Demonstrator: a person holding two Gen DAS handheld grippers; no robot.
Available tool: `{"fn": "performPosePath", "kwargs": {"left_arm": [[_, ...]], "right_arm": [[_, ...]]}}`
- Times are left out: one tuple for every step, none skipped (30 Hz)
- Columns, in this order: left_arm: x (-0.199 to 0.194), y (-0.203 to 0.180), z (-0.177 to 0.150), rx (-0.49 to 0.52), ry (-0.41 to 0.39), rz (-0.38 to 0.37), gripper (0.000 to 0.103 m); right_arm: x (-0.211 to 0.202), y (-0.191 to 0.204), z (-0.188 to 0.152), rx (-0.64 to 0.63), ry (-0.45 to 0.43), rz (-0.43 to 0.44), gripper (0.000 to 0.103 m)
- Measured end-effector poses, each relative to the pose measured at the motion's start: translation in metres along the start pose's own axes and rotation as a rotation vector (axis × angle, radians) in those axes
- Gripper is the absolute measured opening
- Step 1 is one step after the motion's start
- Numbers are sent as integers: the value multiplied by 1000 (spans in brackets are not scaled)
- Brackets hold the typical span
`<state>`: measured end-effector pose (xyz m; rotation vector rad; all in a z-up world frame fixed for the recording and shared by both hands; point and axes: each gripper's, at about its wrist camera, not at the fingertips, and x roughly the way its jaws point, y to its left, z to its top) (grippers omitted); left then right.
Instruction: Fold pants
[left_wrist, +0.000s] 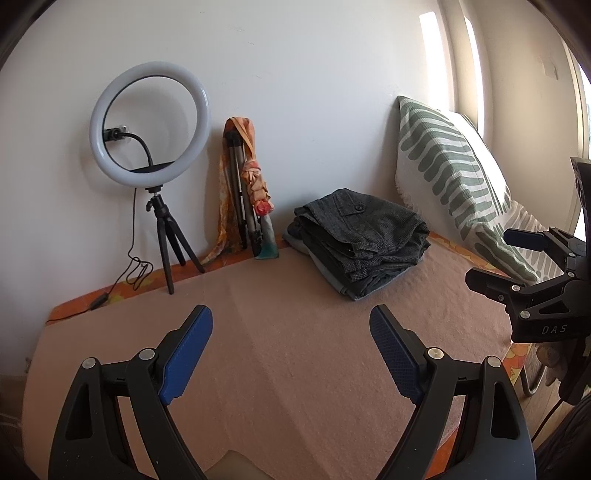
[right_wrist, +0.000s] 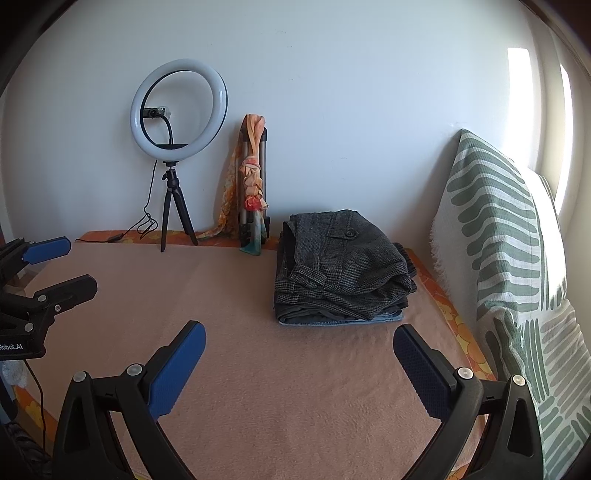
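Observation:
A stack of folded pants (left_wrist: 360, 240) lies at the back right of the peach blanket (left_wrist: 288, 362), dark grey checked pants on top and blue denim underneath. It also shows in the right wrist view (right_wrist: 341, 269). My left gripper (left_wrist: 291, 325) is open and empty, held over the blanket well in front of the stack. It also shows at the left edge of the right wrist view (right_wrist: 79, 266). My right gripper (right_wrist: 299, 343) is open and empty, just in front of the stack, and shows at the right edge of the left wrist view (left_wrist: 491, 254).
A ring light on a small tripod (left_wrist: 151, 122) stands at the back left, its cable trailing along the blanket edge. A folded tripod with an orange scarf (left_wrist: 247, 192) leans on the white wall. A green-striped pillow (right_wrist: 509, 258) stands along the right side.

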<state>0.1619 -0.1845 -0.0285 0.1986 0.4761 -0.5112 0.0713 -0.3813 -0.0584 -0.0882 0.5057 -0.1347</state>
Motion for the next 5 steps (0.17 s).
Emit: {"fn": "performPosePath", "kwargs": {"left_arm": [[-1,0,0,-2,-2,-1,87],[-1,1,0,-3,-3,-3,87],[-2,1,0,-4,-6,-7,87],[-2,1,0,-5,-6,-9,87],[-3,1,-1,-2,-4,-9,87]], "right_arm": [[1,0,0,-1,0,1,103],[1,1,1,-1,1,2,103],[1,1,1,0,0,3,103],[1,1,1,0,0,4,103],[1,1,1,0,0,4,103]]}}
